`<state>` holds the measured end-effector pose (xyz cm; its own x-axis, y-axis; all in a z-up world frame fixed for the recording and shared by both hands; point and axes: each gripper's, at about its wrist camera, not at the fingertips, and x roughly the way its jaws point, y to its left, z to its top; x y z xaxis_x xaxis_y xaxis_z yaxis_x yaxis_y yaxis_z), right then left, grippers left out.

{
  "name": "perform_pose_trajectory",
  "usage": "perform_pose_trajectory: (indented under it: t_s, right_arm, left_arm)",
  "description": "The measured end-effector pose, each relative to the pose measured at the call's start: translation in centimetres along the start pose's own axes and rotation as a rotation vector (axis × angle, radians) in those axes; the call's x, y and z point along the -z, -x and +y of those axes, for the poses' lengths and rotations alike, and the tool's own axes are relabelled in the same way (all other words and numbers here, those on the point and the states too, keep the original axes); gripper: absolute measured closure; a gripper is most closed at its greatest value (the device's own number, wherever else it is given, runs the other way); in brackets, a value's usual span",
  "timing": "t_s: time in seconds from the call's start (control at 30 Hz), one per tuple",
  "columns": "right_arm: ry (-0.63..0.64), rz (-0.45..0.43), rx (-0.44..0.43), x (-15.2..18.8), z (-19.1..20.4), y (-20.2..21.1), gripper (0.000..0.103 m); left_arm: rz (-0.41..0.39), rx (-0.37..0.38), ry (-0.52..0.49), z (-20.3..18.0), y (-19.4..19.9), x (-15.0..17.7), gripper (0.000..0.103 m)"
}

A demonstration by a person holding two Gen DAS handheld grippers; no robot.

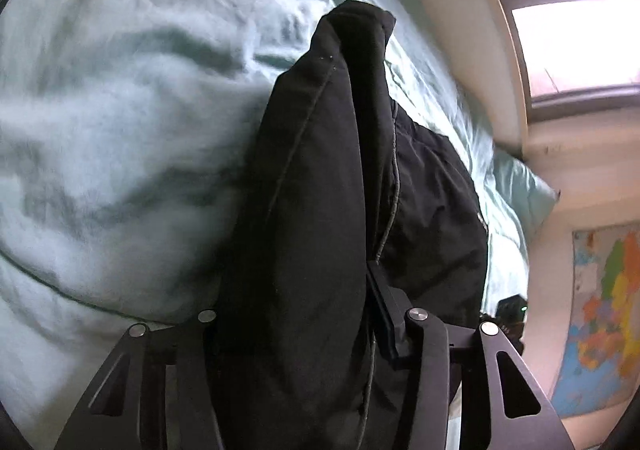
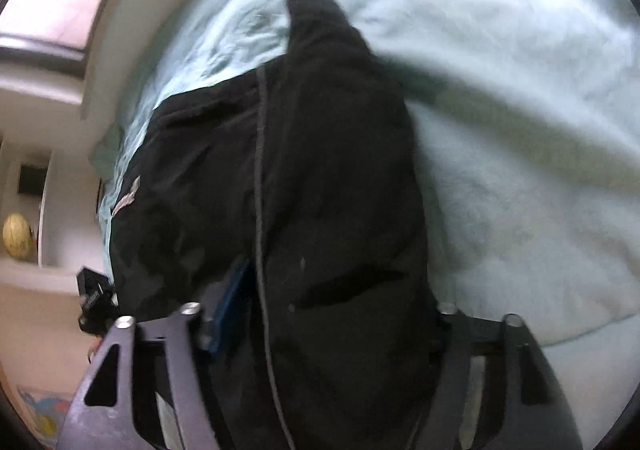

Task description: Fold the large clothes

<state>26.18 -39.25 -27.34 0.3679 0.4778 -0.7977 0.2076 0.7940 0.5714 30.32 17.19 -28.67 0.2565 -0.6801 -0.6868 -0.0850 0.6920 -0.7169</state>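
Above the pale green bedding (image 1: pixel 120 130), both tools clamp a bunched black garment (image 1: pixel 312 190) with grey piping

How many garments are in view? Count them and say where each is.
1. A black garment hangs bunched between the jaws of both grippers, over the pale green bedding; the right wrist view shows the same one. Others may lie hidden behind it.
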Motion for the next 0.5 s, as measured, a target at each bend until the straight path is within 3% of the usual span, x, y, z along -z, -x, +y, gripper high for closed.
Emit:
perform_pose_trajectory:
  t_s: [0.13,0.2,0.33,0.43,0.5]
  right_arm:
    - [0.028,0.036,0.006,-0.4,0.2,-0.6,0.032]
    - [0.018,0.064,-0.031,-0.9,-0.1,-1.8,0.025]
    - [-0.044,0.075,-0.098,-1.4,-0.9,-3.3,0.019]
    - [0.011,0.039,-0.072,-0.8,0.5,-2.4,0.032]
    - [0.052,0.014,-0.059,-0.2,1.3,-1.0,0.054]
  left_arm:
    - [0.034,0.017,0.028,0.2,-1.5,-1.0,0.048]
    - [0.049,0.035,0.047,0.4,-2.4,-1.3,0.039]
    - [0.038,0.038,0.079,0.8,-3.0,-1.4,0.036]
    - [-0.005,-0.006,0.020,-0.8,-1.9,-0.7,0.052]
    - [-0.038,-0.016,-0.021,-2.1,-0.8,-0.1,0.065]
